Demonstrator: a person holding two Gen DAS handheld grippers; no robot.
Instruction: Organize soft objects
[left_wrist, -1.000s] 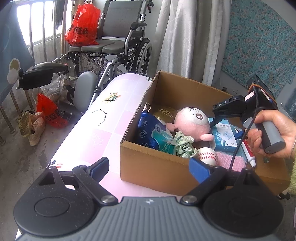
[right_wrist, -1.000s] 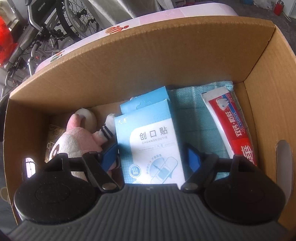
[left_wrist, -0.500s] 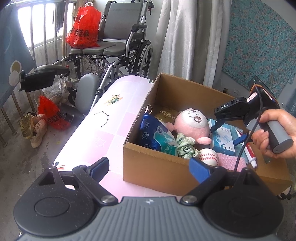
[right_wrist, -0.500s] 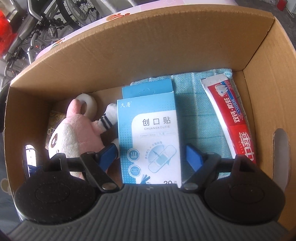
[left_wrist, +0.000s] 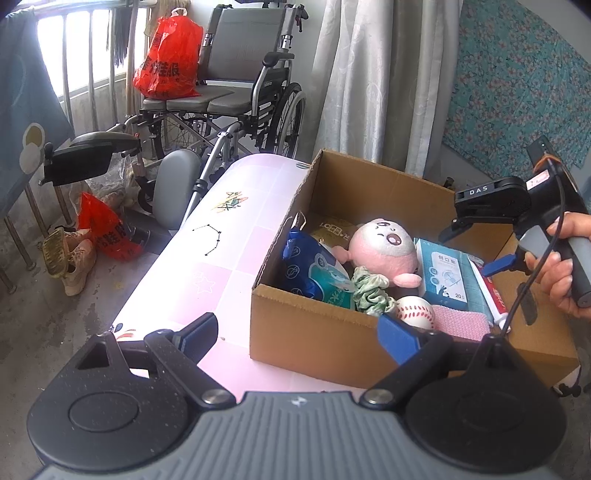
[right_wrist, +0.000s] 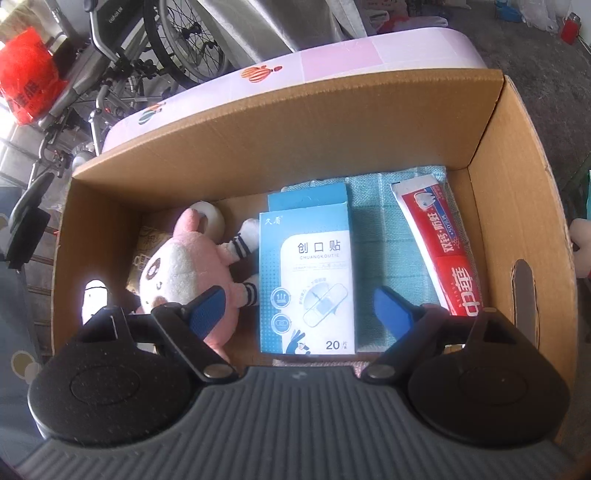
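An open cardboard box (left_wrist: 332, 343) stands on a pink table (left_wrist: 207, 258). Inside lie a pink plush toy (left_wrist: 380, 251), a green scrunchie (left_wrist: 369, 291), a baseball (left_wrist: 415, 312), a pink cloth (left_wrist: 460, 325) and a blue packet (left_wrist: 314, 269). My left gripper (left_wrist: 297, 334) hangs open before the box's front wall, holding nothing. My right gripper (right_wrist: 299, 308), held by a hand (left_wrist: 557, 273), hovers above the box with its jaws opening. A blue bandage box (right_wrist: 308, 280) lies flat beneath them, untouched by the pads. The plush toy (right_wrist: 184, 273) lies to its left.
A toothpaste tube (right_wrist: 439, 251) rests on a teal cloth (right_wrist: 380, 229) by the box's right wall (right_wrist: 517, 206). A white tape roll (right_wrist: 210, 218) sits in the back. Beyond the table stand a wheelchair (left_wrist: 236, 92) with a red bag (left_wrist: 166, 66), curtains, and shoes (left_wrist: 74, 262) on the floor.
My right gripper has risen away from the bandage box and its jaws have spread wider; the box now lies flat in the carton. The left gripper has stayed put.
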